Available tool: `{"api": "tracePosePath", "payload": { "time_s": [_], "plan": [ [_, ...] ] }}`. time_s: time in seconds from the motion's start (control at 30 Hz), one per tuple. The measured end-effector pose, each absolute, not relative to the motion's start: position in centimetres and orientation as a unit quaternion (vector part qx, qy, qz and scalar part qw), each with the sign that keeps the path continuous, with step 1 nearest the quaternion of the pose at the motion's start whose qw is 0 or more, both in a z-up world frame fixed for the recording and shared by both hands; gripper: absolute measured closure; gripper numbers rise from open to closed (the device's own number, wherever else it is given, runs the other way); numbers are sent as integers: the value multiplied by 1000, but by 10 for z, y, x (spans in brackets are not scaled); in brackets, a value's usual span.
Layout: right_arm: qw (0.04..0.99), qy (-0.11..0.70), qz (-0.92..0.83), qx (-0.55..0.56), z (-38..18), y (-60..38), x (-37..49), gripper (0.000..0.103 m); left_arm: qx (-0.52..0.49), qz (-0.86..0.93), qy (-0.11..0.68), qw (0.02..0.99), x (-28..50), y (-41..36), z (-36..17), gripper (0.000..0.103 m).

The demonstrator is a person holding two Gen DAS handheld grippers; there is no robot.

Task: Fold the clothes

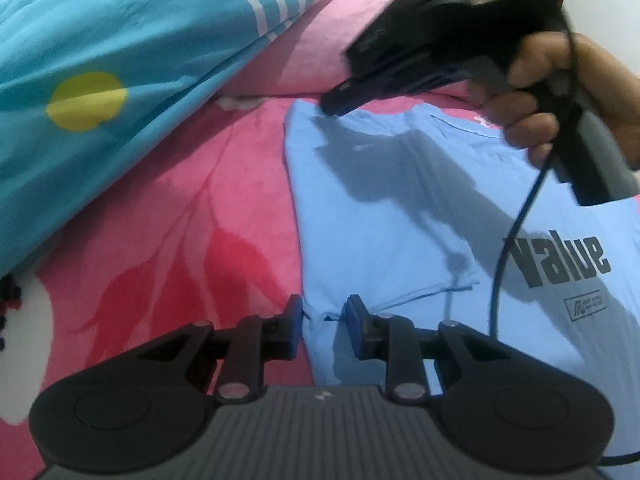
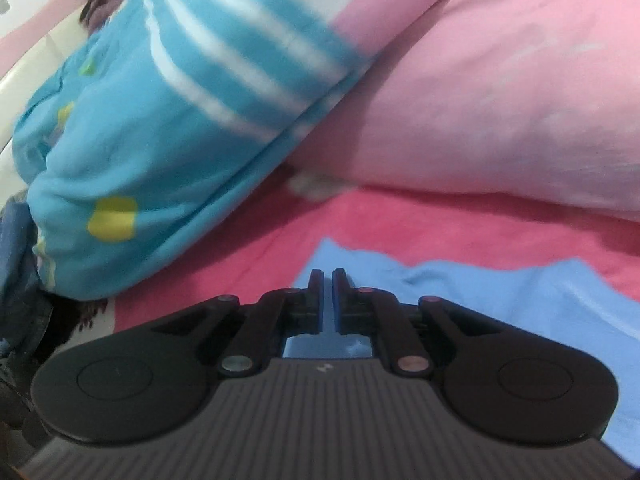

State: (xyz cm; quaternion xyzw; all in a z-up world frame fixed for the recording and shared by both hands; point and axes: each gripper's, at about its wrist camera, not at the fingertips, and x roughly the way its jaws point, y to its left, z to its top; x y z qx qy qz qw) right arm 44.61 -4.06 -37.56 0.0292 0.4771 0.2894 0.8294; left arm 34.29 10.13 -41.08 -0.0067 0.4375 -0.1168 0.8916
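Note:
A light blue T-shirt [image 1: 400, 216] with a dark "value" print lies flat on the pink floral bedsheet [image 1: 180, 240]. My left gripper [image 1: 324, 312] stands open low over the shirt's near left edge, one finger on each side of the hem by a folded sleeve. A hand holds my right gripper [image 1: 332, 104] over the shirt's far left corner, casting a shadow on the cloth. In the right wrist view the right gripper [image 2: 328, 280] has its fingers nearly together with only a thin slit. The shirt [image 2: 500, 292] lies just below and ahead of them, and no cloth shows between them.
A turquoise quilt [image 1: 100, 80] with white stripes and yellow dots is heaped at the left, close to the shirt. A pink pillow [image 2: 500, 100] lies beyond the shirt's far edge. The right gripper's black cable [image 1: 500, 280] hangs across the shirt.

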Motion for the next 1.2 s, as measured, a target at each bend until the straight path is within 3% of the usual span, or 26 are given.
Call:
{"api": "tracePosePath", "payload": {
  "time_s": [0.1,0.2,0.4,0.47,0.57,0.63,0.73,0.9,1.1,1.2],
  "plan": [
    [842,476,247,63,-391,-51,470,103,-4,-116,435,893,337,102,-412,77],
    [848,461,244,93,-374,-62,475,98,1,-118,432,894,334,103,-412,77],
    [796,512,319,50,-381,-35,465,98,-2,-119,430,895,334,104,-411,77],
    [813,503,283,76,-392,-43,479,101,2,-121,428,896,333,103,-411,77],
    [837,464,211,200,-377,-85,489,97,7,-123,425,897,331,103,-411,77],
    [848,431,205,232,-351,-113,475,97,7,-124,424,897,332,104,-411,77],
    [859,431,196,195,-317,-145,435,97,9,-124,423,897,331,104,-406,77],
    [861,452,170,158,-298,-181,354,97,16,-130,406,904,322,102,-389,78],
    [852,476,86,202,-297,-225,249,97,32,-152,408,900,315,78,-374,74],
    [843,486,37,226,-302,-262,212,95,39,-174,402,898,310,52,-361,62]
  ]
}}
